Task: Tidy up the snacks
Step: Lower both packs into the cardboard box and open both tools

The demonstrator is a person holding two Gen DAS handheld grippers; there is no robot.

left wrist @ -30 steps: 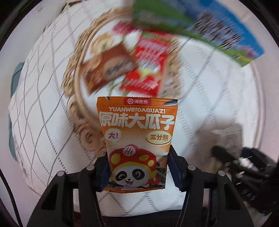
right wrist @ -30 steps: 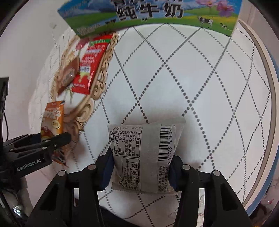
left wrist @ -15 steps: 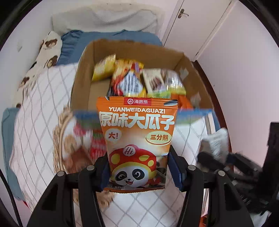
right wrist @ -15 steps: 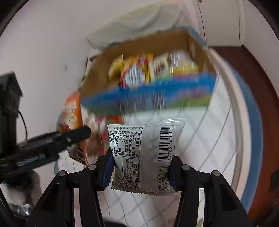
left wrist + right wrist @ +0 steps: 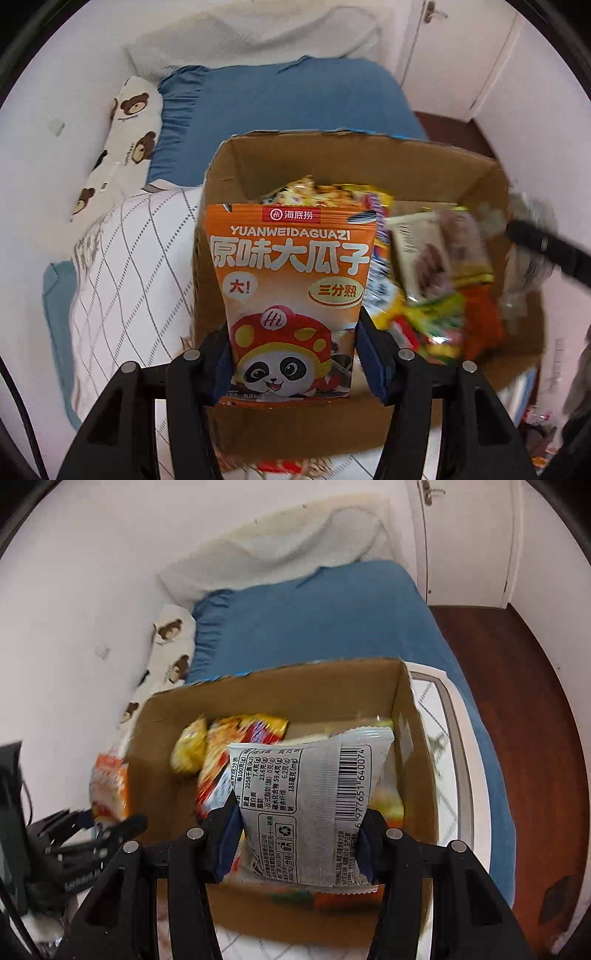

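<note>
**Both tongs loaded at the snack carton**

Left wrist view: The left tongs (image 5: 293, 363) are clamped on the lower edges of an orange sunflower-seed packet (image 5: 291, 291), held upright in front of an open cardboard carton (image 5: 369, 162). Assorted snack packets (image 5: 436, 280) lie inside the carton, blurred. A blue bed (image 5: 280, 99) lies beyond.

Right wrist view: The right tongs (image 5: 297, 843) are clamped on a grey snack packet (image 5: 314, 805), barcode side facing the camera, held over the carton (image 5: 295, 698). The left tongs (image 5: 110, 823) with the orange packet (image 5: 110, 786) appear beside the carton's left wall.
</note>
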